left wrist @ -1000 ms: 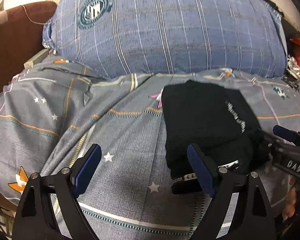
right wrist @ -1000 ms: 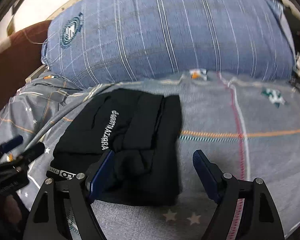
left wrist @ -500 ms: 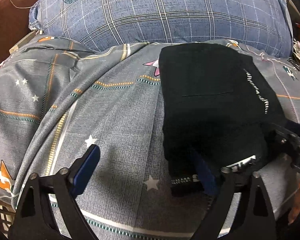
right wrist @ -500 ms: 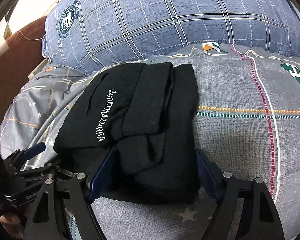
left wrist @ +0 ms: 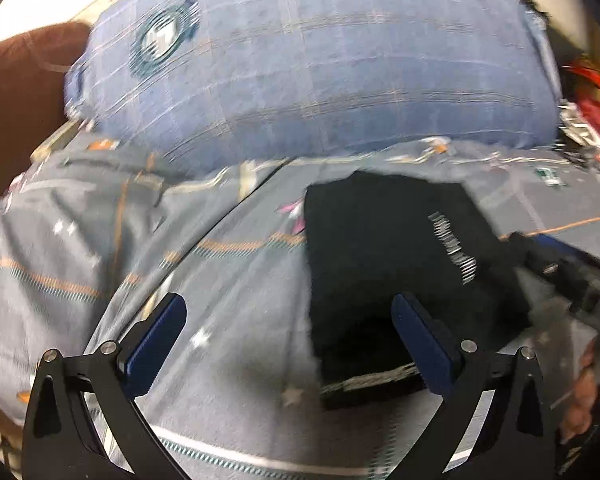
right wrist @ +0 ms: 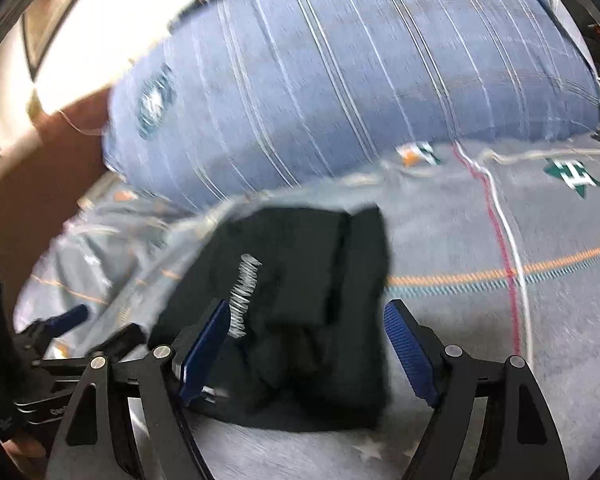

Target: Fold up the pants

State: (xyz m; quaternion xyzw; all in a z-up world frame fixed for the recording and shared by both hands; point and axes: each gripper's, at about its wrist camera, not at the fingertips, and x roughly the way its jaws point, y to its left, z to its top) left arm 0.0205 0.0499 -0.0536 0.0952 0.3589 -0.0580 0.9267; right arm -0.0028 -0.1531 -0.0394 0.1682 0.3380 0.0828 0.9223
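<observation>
The black pants [left wrist: 388, 248] lie folded into a compact bundle on the grey patterned bedsheet [left wrist: 204, 272], white lettering on top. They also show in the right wrist view [right wrist: 312, 300]. My left gripper [left wrist: 292, 340] is open and empty, its right finger [left wrist: 424, 344] over the bundle's near edge. My right gripper [right wrist: 308, 348] is open and empty, its jaws standing on either side of the bundle's near end. The right gripper [left wrist: 568, 280] shows at the right edge of the left wrist view; the left gripper [right wrist: 60, 328] shows at the left of the right wrist view. Both views are motion-blurred.
A large blue plaid pillow [left wrist: 312, 72] lies behind the pants and fills the back of the bed. A brown headboard or cushion [left wrist: 16, 92] stands at the left. Red and foil clutter [left wrist: 588, 112] sits at the far right edge.
Both grippers have pulled back and up from the bundle. The pants look smaller and farther off, and the left gripper's right finger has come out from beneath the fabric.
</observation>
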